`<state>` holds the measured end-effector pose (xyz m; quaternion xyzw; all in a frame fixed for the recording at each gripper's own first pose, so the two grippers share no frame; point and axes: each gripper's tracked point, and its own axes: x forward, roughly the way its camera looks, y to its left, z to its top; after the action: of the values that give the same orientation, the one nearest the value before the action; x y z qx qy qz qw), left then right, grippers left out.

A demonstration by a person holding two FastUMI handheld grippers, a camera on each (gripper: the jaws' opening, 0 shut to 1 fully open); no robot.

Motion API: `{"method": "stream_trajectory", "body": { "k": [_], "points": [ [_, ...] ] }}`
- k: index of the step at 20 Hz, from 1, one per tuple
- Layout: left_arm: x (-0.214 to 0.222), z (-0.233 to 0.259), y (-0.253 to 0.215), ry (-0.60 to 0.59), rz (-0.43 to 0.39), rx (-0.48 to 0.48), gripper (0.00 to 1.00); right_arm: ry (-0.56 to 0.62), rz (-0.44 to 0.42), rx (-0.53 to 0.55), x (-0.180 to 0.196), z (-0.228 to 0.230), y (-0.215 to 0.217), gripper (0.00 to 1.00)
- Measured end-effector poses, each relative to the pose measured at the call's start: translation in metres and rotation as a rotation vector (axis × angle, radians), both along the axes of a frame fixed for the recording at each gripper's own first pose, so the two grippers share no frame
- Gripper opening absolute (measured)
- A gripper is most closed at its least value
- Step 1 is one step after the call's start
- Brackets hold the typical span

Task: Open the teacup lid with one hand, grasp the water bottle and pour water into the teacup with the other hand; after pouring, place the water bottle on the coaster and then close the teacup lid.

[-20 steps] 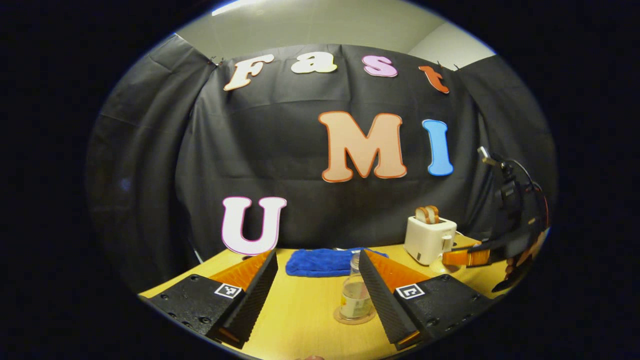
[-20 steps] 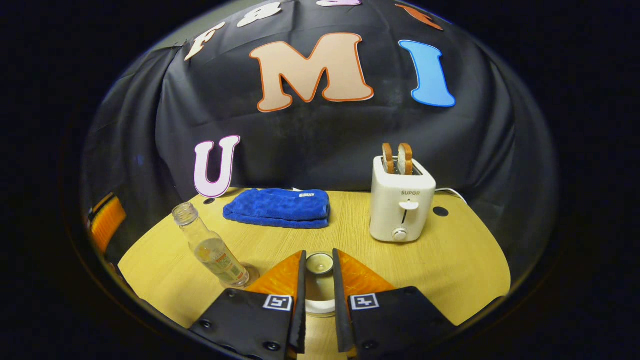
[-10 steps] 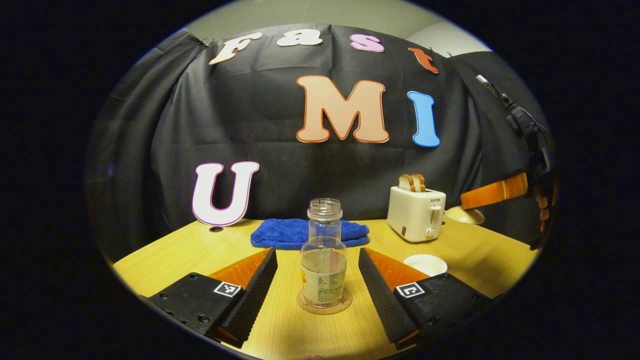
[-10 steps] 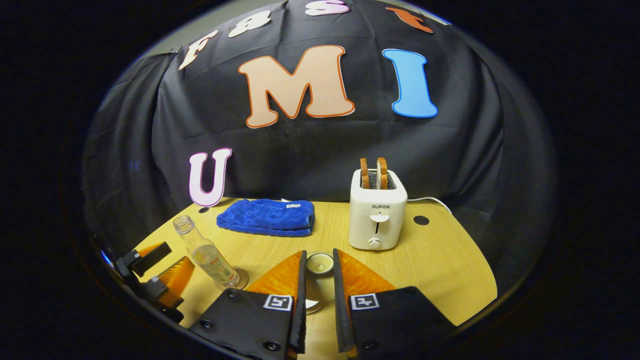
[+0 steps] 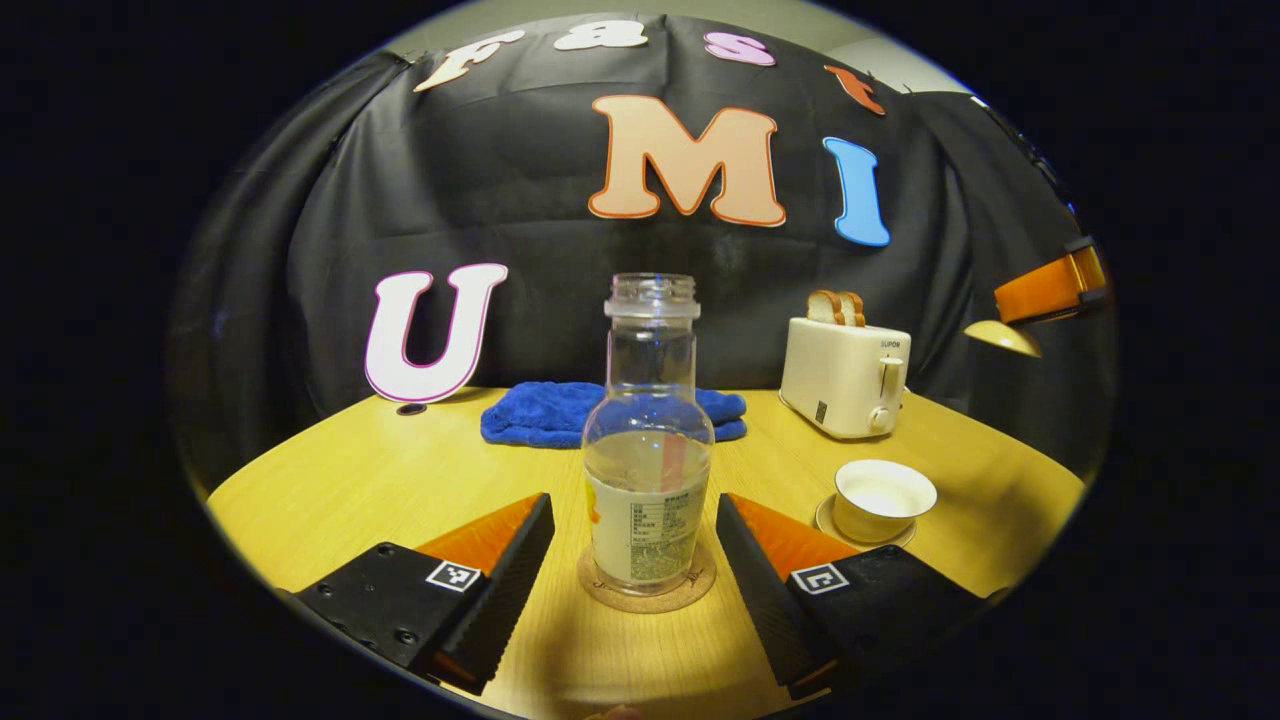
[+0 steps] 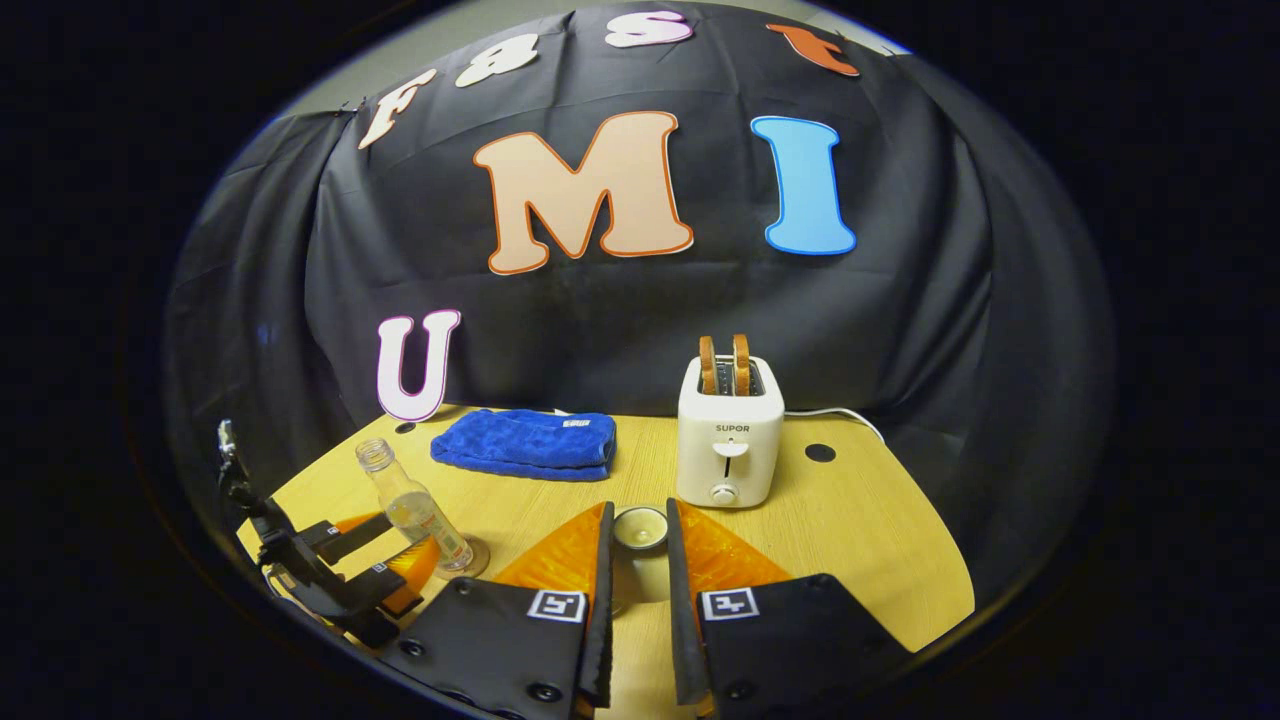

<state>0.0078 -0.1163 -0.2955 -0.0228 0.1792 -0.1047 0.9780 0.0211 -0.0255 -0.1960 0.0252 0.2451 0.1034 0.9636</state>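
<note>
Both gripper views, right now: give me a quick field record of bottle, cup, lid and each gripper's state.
water bottle: upright on the coaster, uncapped, partly filled
teacup: uncovered, on its saucer, right of the bottle in the left gripper view
teacup lid: lifted off, held high by the right gripper
left gripper: open, fingers either side of the bottle, not touching
toaster: behind the cup, two slices up
blue cloth: folded, at the table's back

A light wooden desk [image 5: 400, 470] stands before a black cloth wall [image 6: 620, 320]. Above the cloth shows a pale plain wall [image 5: 610, 10]. Lighting is dim and warm.
</note>
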Motion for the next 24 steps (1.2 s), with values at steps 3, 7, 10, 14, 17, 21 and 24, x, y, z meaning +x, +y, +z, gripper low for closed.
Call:
{"method": "stream_trajectory", "body": {
  "k": [3,7,10,14,17,21,24],
  "points": [
    [0.003,-0.001,-0.004,-0.005,-0.021,0.001,0.96,-0.001,-0.003,-0.005,-0.002,0.001,-0.004,0.28],
    [0.016,-0.001,-0.017,-0.030,-0.061,0.011,0.95,-0.005,-0.006,-0.014,-0.004,0.002,-0.008,0.28],
    [0.019,0.000,-0.015,-0.039,-0.047,0.023,0.87,-0.006,-0.003,-0.018,-0.006,0.003,-0.012,0.25],
    [0.019,0.000,-0.016,-0.035,-0.052,0.030,0.74,-0.007,-0.010,-0.017,-0.005,0.002,-0.020,0.28],
    [0.019,0.000,-0.017,-0.026,-0.067,0.097,0.72,-0.008,-0.008,-0.013,-0.006,0.002,-0.023,0.28],
    [0.020,0.001,-0.015,-0.007,-0.099,0.238,0.71,-0.016,0.006,-0.008,-0.008,0.002,-0.022,0.25],
    [0.023,0.003,-0.010,-0.003,-0.118,0.338,0.71,-0.018,0.005,0.007,-0.009,0.000,-0.022,0.28]
  ]
}}
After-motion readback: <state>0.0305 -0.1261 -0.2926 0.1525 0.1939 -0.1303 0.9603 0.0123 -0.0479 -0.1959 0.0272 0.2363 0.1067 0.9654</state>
